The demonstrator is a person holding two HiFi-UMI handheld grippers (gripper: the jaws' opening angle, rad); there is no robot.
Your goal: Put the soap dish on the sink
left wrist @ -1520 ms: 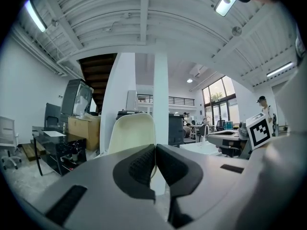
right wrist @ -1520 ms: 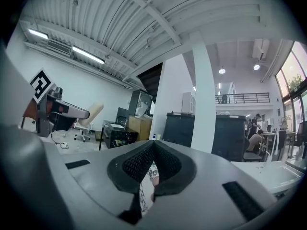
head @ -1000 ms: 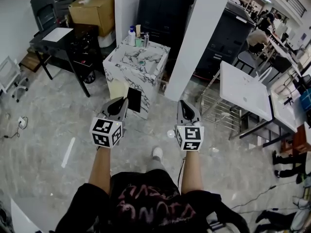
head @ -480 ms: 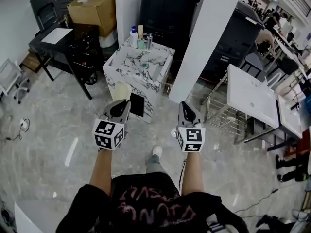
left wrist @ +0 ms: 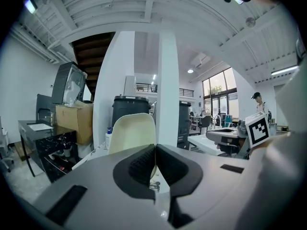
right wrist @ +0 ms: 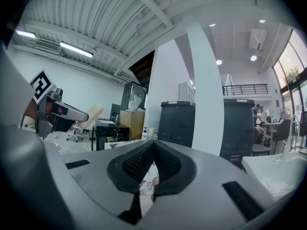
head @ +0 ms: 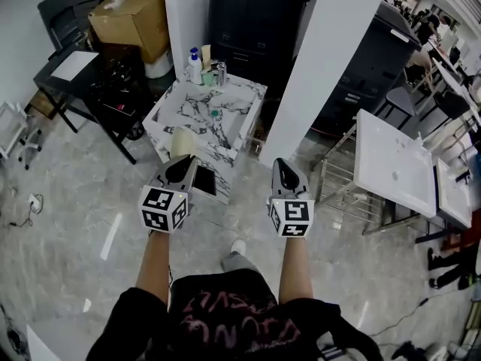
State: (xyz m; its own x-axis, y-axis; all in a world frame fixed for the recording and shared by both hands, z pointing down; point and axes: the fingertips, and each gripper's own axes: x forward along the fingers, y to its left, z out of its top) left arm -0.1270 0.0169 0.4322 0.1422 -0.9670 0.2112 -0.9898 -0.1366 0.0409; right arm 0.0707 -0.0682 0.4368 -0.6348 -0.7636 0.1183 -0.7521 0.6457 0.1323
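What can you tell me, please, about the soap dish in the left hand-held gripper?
The soap dish is cream, smooth and plastic-looking, with a rounded far edge. Its near edge is pinched in the shut jaws of the left hand-held gripper; nothing else touches it. It hangs in the air, short of the marble-patterned sink.

- Left gripper point(head: 186, 161): a grey shell that tapers to a dark, pointed far end.
- At its near end sits a cube point(head: 163, 208) with black-and-white square markers on each face.
- Right gripper point(head: 284, 164): the same grey, tapered build, with its own marker cube point(head: 291, 216).
- In the gripper views the shells are smooth pale grey plastic with dark rectangular slots, and the jaw pads point(left wrist: 141, 164) are black and finely ribbed.
- The person wears a black T-shirt point(head: 225, 322) with pinkish-red lettering and short sleeves point(head: 128, 314).
- Grey trousers point(head: 234, 261) and a white shoe point(head: 238, 246).
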